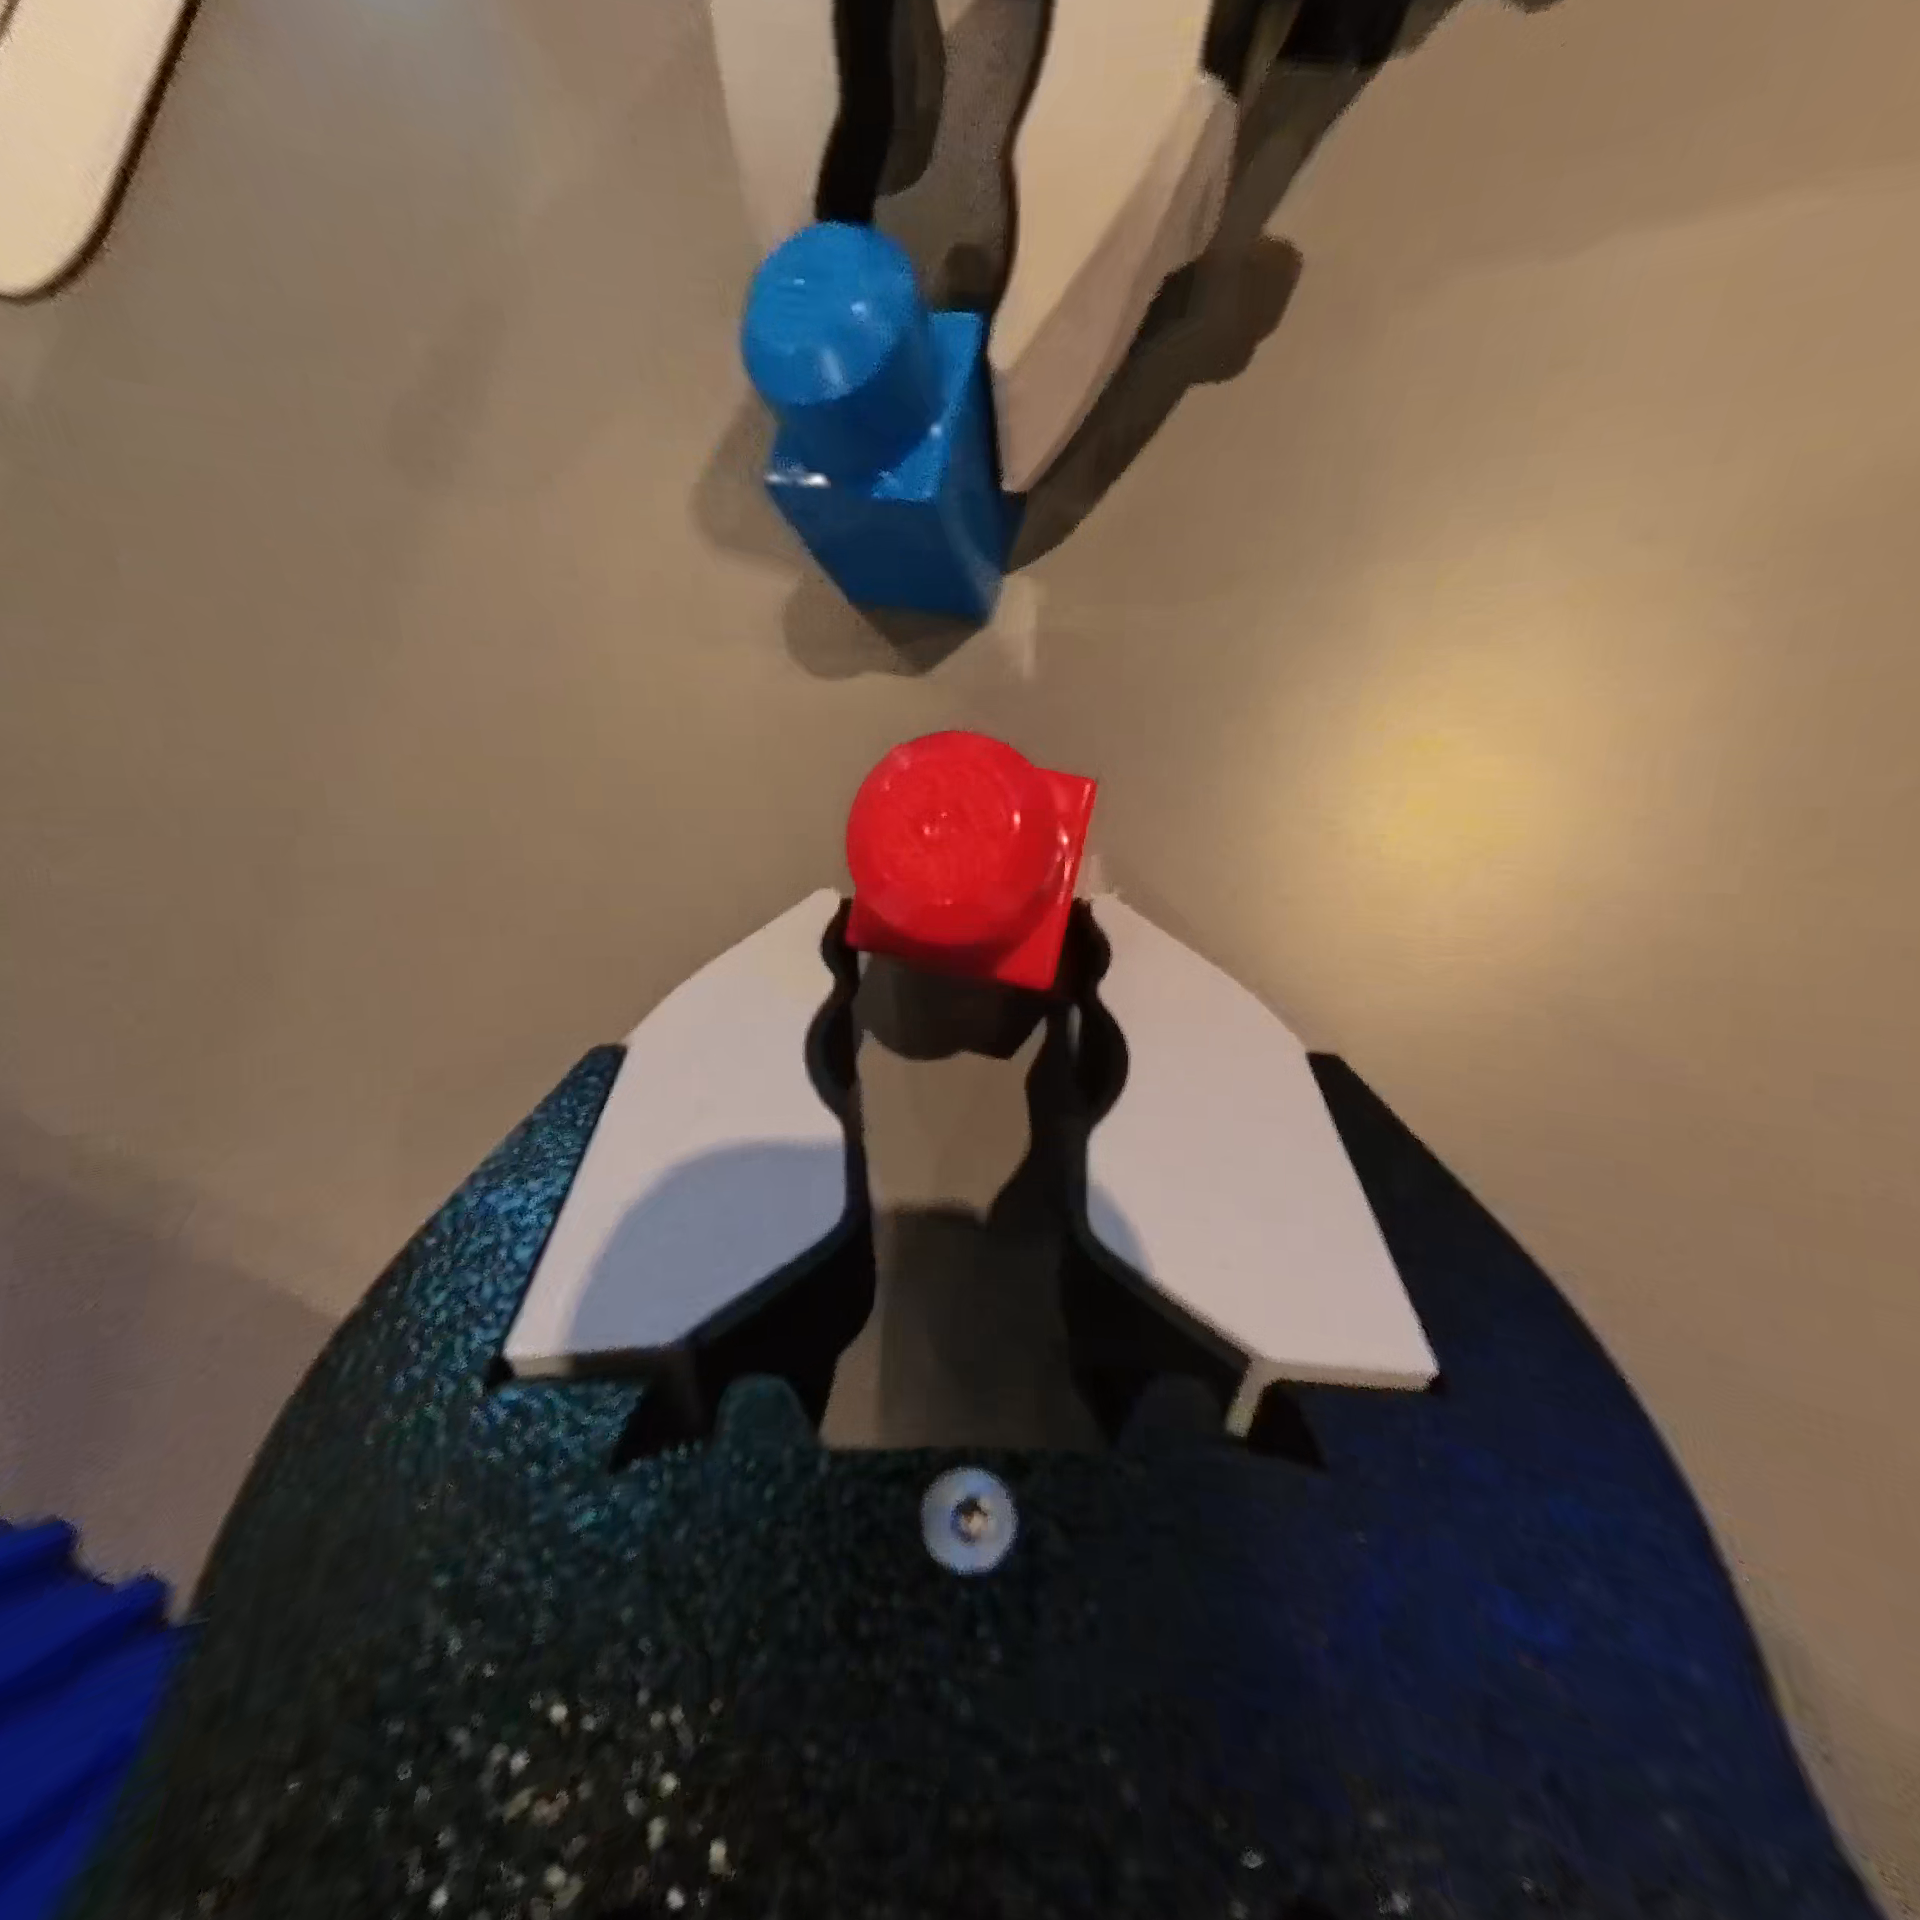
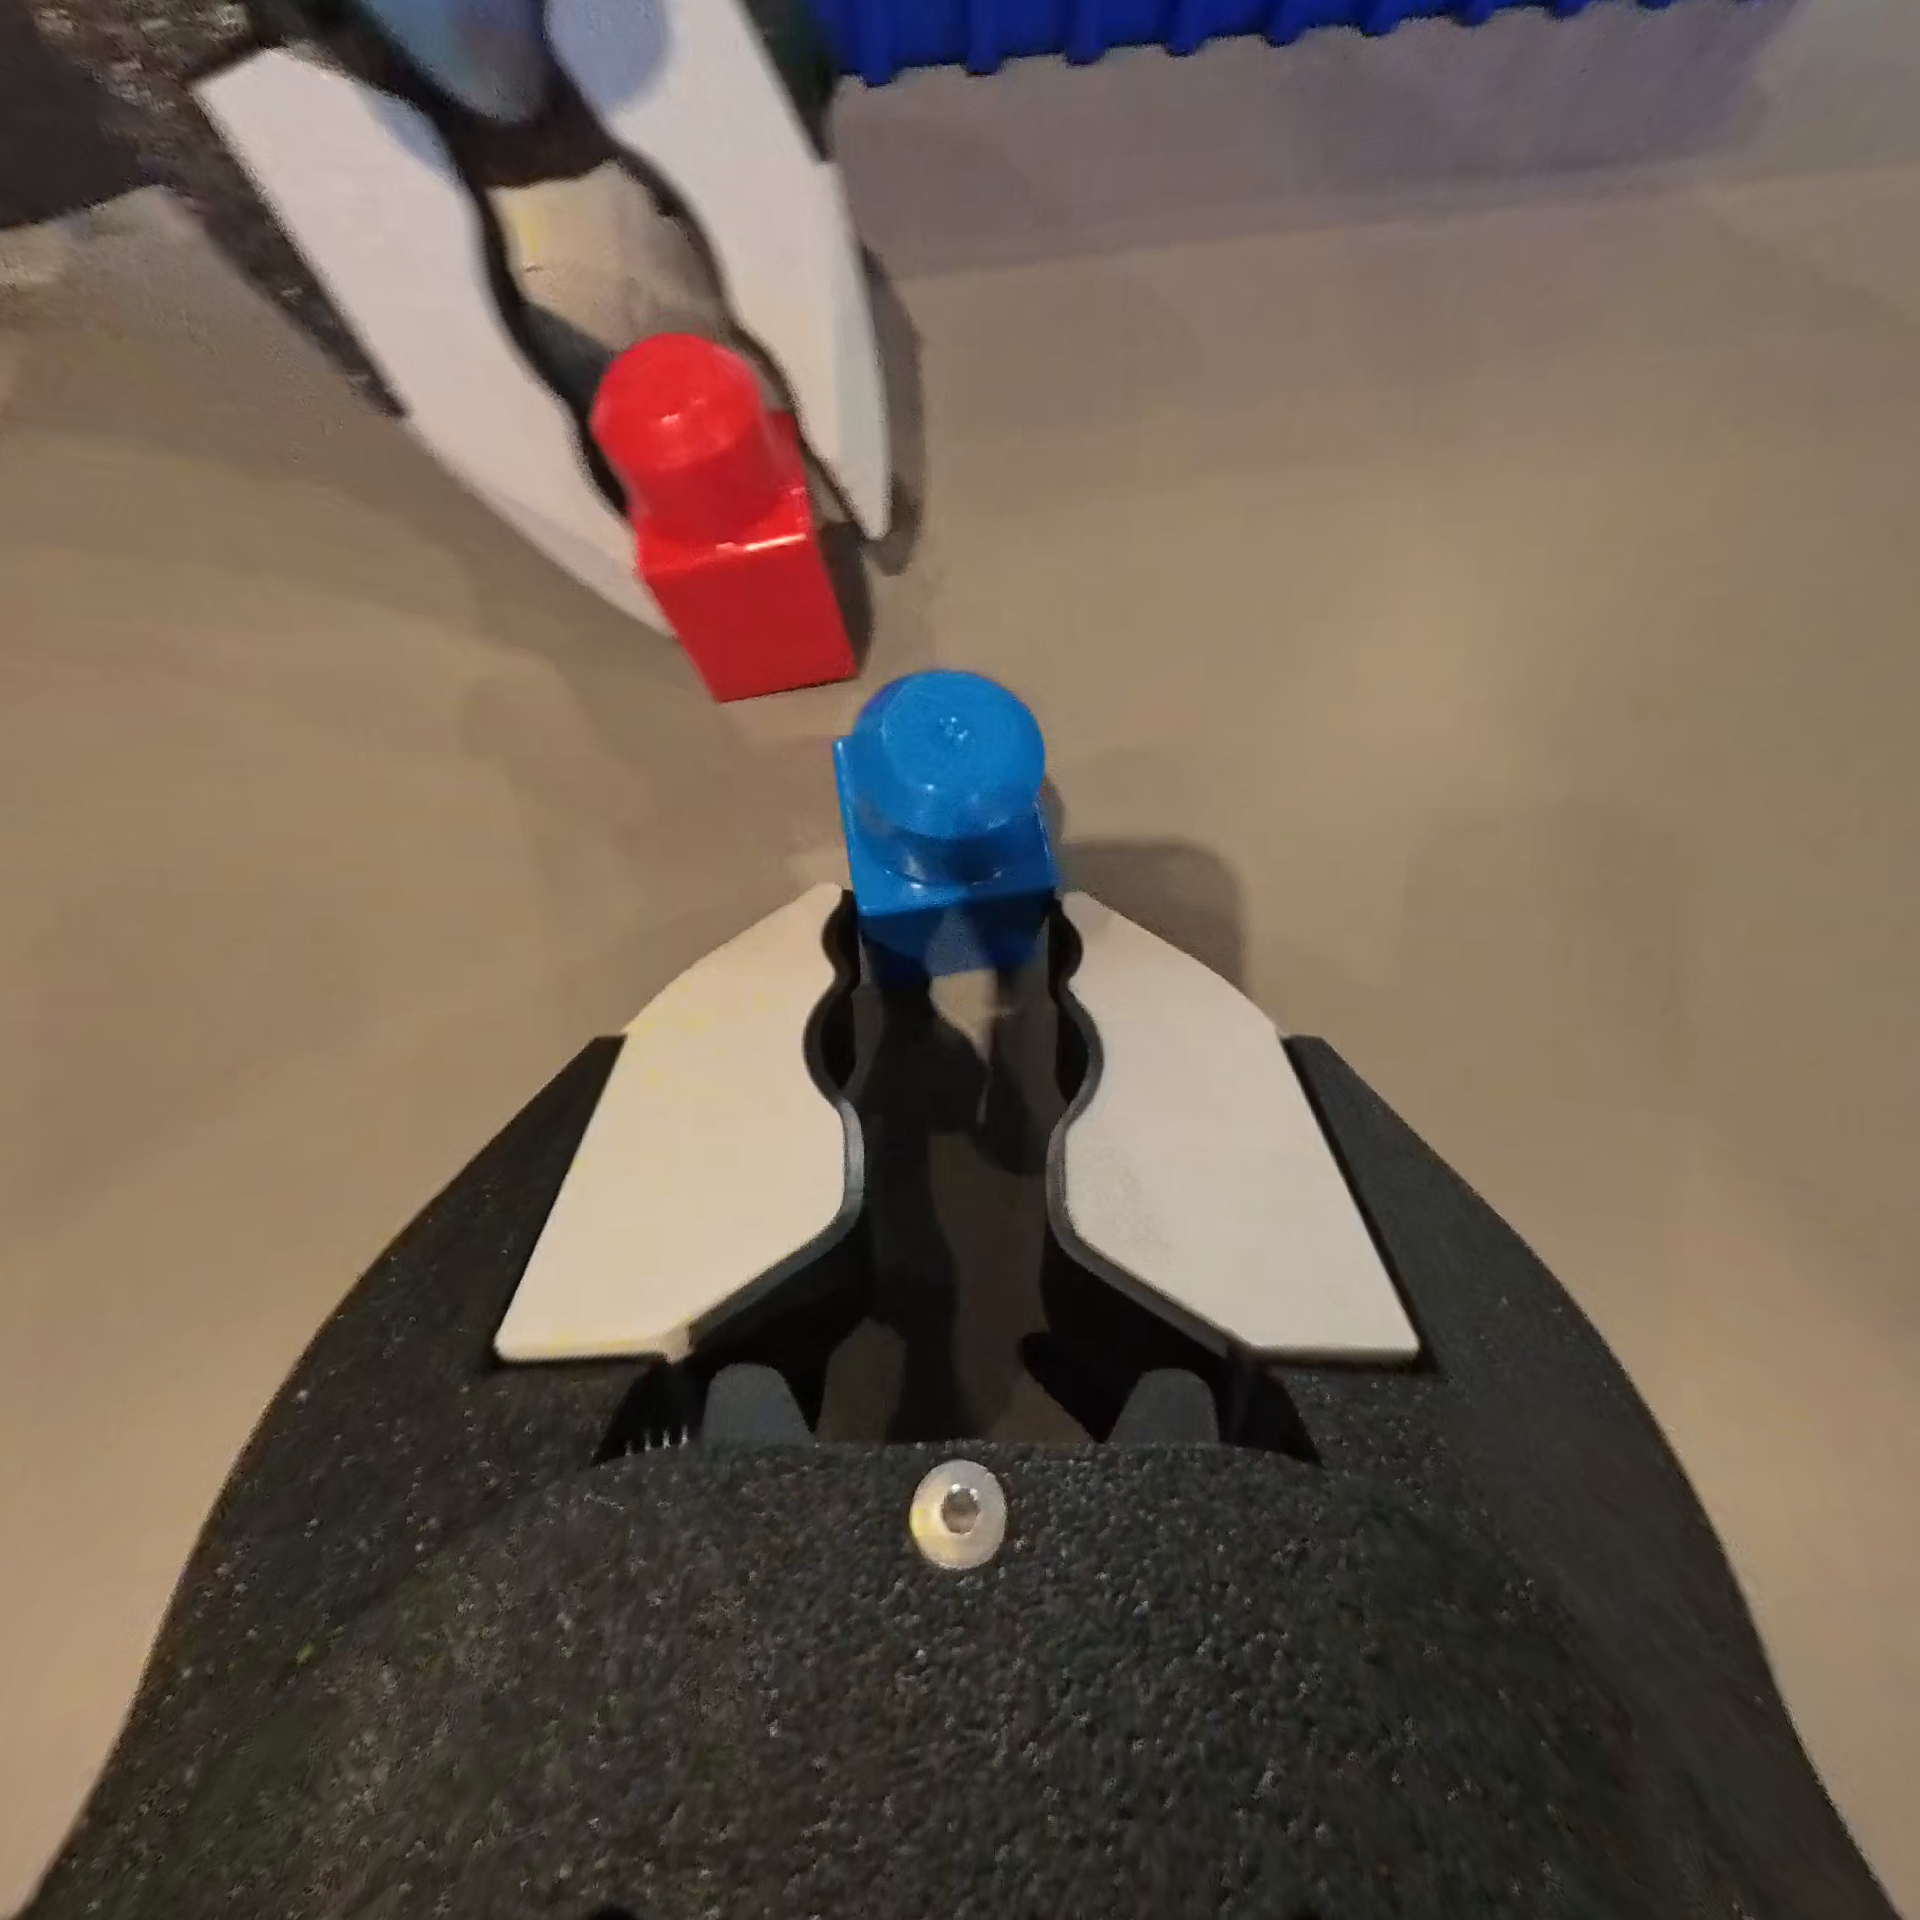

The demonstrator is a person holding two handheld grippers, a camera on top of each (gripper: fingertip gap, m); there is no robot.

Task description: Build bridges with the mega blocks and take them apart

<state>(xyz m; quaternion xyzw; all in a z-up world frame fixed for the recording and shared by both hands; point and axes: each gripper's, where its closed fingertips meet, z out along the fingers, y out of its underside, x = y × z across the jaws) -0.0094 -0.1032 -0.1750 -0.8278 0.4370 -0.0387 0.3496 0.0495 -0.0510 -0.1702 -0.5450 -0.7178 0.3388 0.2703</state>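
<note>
My left gripper (image 1: 961, 925) is shut on a red one-stud block (image 1: 961, 862), held upright between the tips over the beige table. My right gripper (image 2: 956, 925) is shut on a blue one-stud block (image 2: 940, 821), also upright. The two grippers face each other. In the left wrist view the blue block (image 1: 883, 436) sits straight ahead with the right gripper's fingers (image 1: 1101, 312) beside it. In the right wrist view the red block (image 2: 727, 540) is ahead and to the left, between the left gripper's white fingers (image 2: 416, 312). A small gap separates the two blocks.
A blue ribbed object lies at the far edge in the right wrist view (image 2: 1247, 31) and at the lower left corner in the left wrist view (image 1: 73, 1704). A white shape with a dark rim (image 1: 62, 135) is at the upper left. The beige tabletop (image 1: 312, 727) surrounds the blocks. There is about 9 cm between the tips of the two grippers.
</note>
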